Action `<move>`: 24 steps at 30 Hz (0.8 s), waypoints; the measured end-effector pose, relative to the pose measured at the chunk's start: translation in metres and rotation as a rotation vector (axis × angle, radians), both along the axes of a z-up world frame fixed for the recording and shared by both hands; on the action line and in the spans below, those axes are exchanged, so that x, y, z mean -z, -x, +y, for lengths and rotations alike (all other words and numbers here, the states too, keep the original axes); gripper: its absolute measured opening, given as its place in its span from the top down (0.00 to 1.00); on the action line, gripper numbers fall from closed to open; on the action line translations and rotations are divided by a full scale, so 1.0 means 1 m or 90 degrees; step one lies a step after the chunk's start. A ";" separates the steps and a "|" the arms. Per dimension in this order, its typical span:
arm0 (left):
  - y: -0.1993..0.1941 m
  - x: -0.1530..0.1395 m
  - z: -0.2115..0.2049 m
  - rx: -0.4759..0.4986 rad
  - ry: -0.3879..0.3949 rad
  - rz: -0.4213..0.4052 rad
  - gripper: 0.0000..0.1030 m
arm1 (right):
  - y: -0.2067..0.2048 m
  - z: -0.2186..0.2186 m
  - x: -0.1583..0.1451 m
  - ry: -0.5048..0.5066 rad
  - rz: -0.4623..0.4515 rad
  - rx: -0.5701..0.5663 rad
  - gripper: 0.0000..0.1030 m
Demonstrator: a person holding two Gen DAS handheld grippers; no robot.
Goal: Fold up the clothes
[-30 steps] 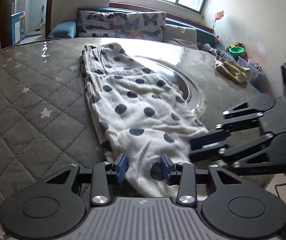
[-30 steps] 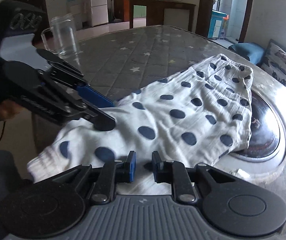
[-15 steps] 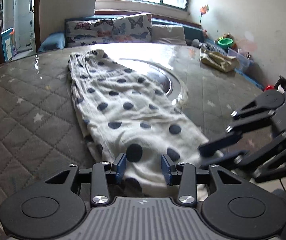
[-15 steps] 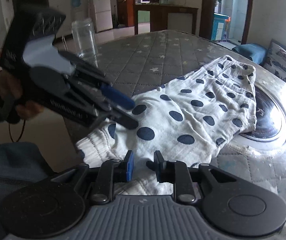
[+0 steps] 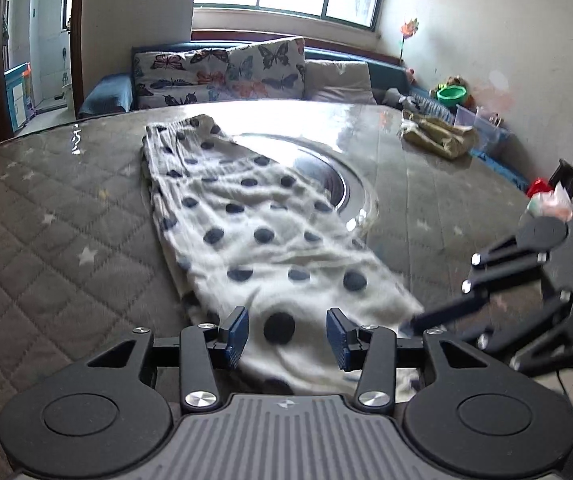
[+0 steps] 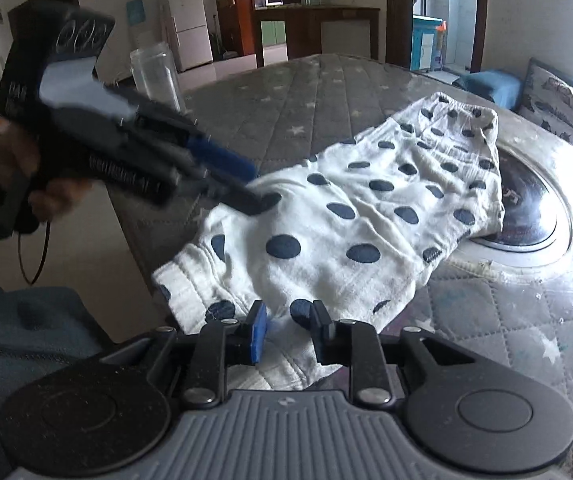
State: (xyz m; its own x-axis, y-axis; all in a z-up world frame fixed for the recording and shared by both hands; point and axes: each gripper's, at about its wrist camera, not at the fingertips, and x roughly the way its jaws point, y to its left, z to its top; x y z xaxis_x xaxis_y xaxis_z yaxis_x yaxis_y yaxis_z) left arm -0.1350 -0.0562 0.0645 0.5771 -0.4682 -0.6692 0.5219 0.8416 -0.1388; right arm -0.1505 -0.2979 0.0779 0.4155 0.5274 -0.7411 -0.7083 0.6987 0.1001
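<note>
A white garment with dark blue polka dots lies lengthwise on the round quilted table. Its near hem hangs over the table's edge. My left gripper sits over that near end, jaws opening. Cloth lies between the blue pads, which stand clear of it. In the right wrist view the left gripper touches the cloth's left edge. My right gripper is at the hem's right corner, jaws opening too. Cloth runs between its pads without being pinched. In the left wrist view the right gripper is blurred.
A glass turntable lies partly under the garment. A clear jar stands at the table's far left edge, and an olive cloth heap on its far right. A butterfly-cushion sofa stands behind. A person's hand holds the left gripper.
Both grippers drew back toward the table's near edge and their jaws widened. The garment's near end now hangs farther over the edge. The right gripper shifted rightward, off the cloth's middle.
</note>
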 end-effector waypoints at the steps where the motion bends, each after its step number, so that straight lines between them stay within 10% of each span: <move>1: -0.004 -0.001 -0.001 -0.002 0.003 0.001 0.55 | -0.003 -0.002 -0.003 -0.008 0.002 0.004 0.73; 24: -0.069 0.015 -0.002 -0.045 0.050 0.079 0.48 | -0.227 -0.020 -0.028 -0.035 -0.038 0.163 0.61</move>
